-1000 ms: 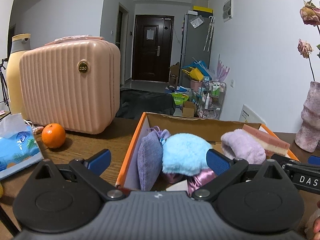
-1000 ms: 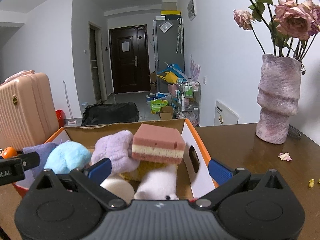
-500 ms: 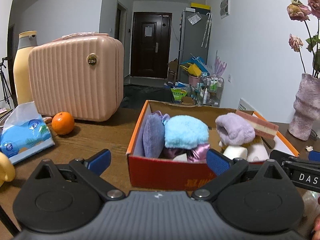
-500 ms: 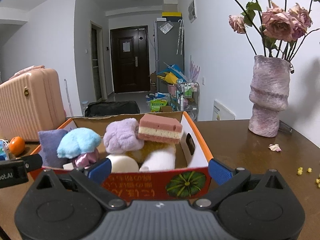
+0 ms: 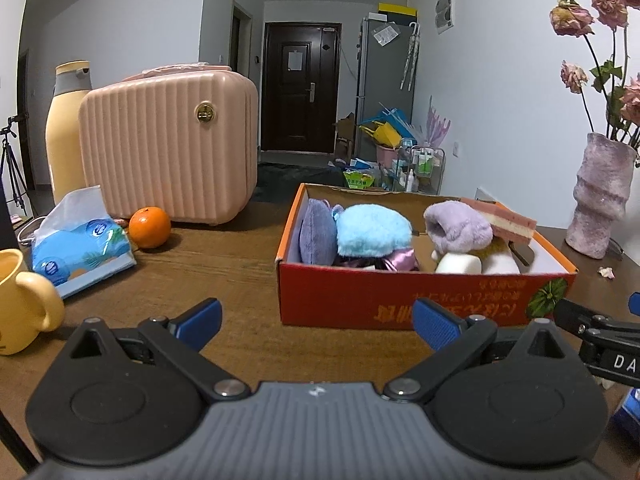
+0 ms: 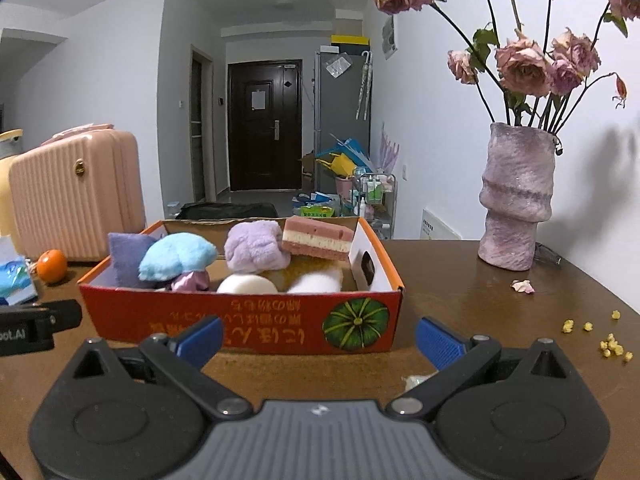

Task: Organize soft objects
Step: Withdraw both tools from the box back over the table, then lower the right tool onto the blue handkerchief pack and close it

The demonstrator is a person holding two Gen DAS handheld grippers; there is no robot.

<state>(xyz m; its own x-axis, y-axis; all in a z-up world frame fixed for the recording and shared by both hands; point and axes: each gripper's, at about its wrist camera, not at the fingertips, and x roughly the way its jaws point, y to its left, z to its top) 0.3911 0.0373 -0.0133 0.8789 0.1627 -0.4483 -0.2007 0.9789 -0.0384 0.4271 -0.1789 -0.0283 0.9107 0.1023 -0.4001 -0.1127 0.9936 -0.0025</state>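
Note:
An orange cardboard box stands on the wooden table and holds several soft objects: a blue fluffy puff, a lilac fluffy piece, a purple cushion, a pink layered sponge and white foam pieces. My left gripper is open and empty, in front of the box's left part. My right gripper is open and empty, just before the box's front wall.
A pink ribbed case, a yellow bottle, an orange, a tissue pack and a yellow mug stand to the left. A vase of dried roses stands at the right, with petals and crumbs on the table.
Both grippers have drawn back from over the box toward the table's front. The box's front wall now shows in full. Both stay open and empty.

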